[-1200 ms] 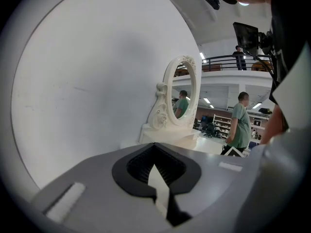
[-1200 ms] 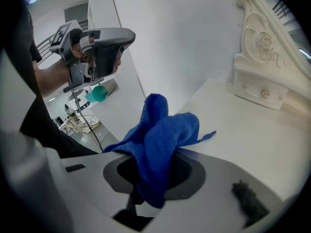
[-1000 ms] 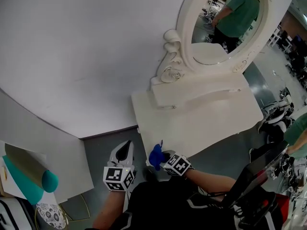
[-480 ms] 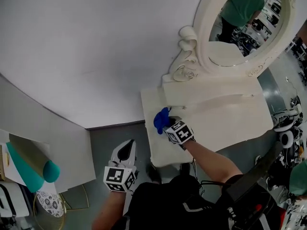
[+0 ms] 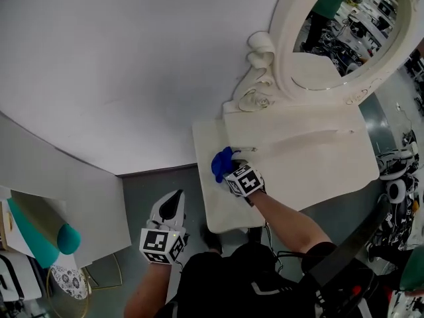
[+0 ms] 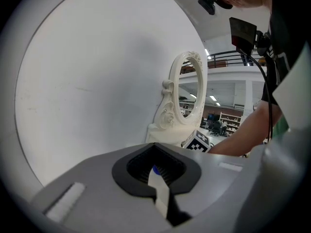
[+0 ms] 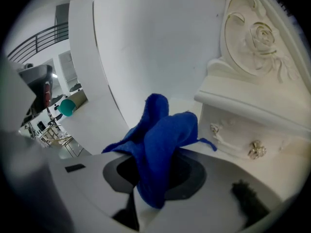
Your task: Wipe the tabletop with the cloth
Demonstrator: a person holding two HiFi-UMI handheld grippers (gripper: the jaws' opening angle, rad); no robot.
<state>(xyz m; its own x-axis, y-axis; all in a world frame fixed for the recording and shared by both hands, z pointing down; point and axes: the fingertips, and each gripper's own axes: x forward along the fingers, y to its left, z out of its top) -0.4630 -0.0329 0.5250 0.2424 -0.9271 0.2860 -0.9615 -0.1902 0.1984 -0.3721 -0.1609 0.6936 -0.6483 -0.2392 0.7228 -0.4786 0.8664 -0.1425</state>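
A blue cloth is bunched in my right gripper, which is shut on it. That gripper sits over the left part of the white dressing tabletop, close to the small drawer box under the mirror. My left gripper hangs low to the left of the table, over the grey floor, jaws shut with nothing in them. In the left gripper view, the right gripper's marker cube shows ahead.
An ornate oval mirror stands at the table's back. A curved white wall runs on the left. A teal cylinder lies on a side surface at far left. Black equipment is near the right front.
My right gripper carried the blue cloth from the table's front edge up onto the tabletop near the drawer box, then settled there. The left gripper stayed low.
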